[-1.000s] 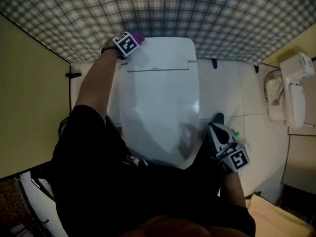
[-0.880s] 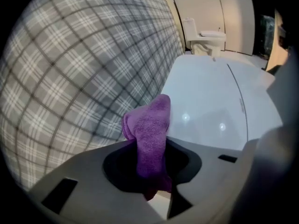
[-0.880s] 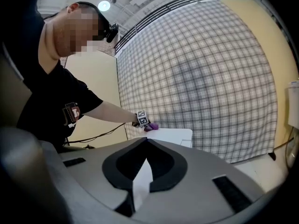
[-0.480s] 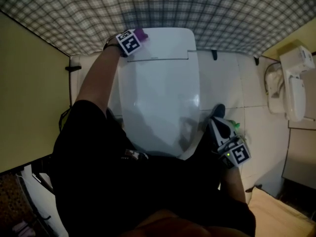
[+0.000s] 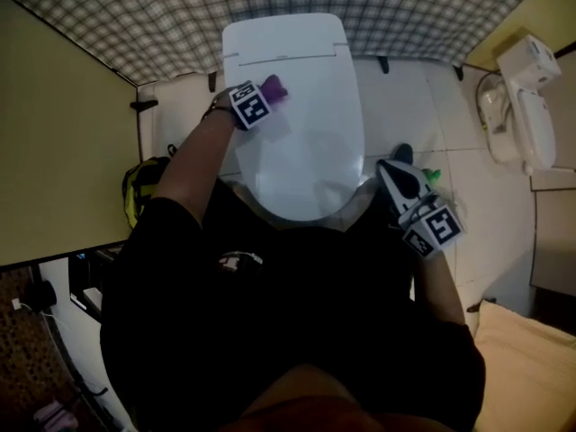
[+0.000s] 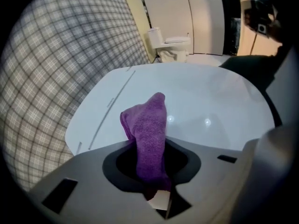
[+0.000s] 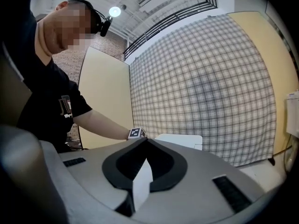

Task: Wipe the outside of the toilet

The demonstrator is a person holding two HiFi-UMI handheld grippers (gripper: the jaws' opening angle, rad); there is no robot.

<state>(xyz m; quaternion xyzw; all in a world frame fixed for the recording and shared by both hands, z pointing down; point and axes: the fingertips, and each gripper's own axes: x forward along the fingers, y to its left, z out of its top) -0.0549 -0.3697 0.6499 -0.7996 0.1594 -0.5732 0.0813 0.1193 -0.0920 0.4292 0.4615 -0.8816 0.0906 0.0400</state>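
head view: a purple cloth (image 5: pixel 275 88) is gripped tight by the left gripper (image 5: pixel 267 94). the cloth is held on the left side of the white toilet lid (image 5: pixel 310 142), about halfway along it. the right gripper (image 5: pixel 396 180) is held by the lid's near right edge, over the tiled floor (image 5: pixel 405 106). its jaws are pressed together with nothing between them. a checked wall (image 5: pixel 180 16) is seen at the far side.

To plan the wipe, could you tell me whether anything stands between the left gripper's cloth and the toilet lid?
Nothing visible does. The left gripper is shut on the cloth, whose free end sits right over the bare white lid. Whether it actually touches the lid cannot be told.
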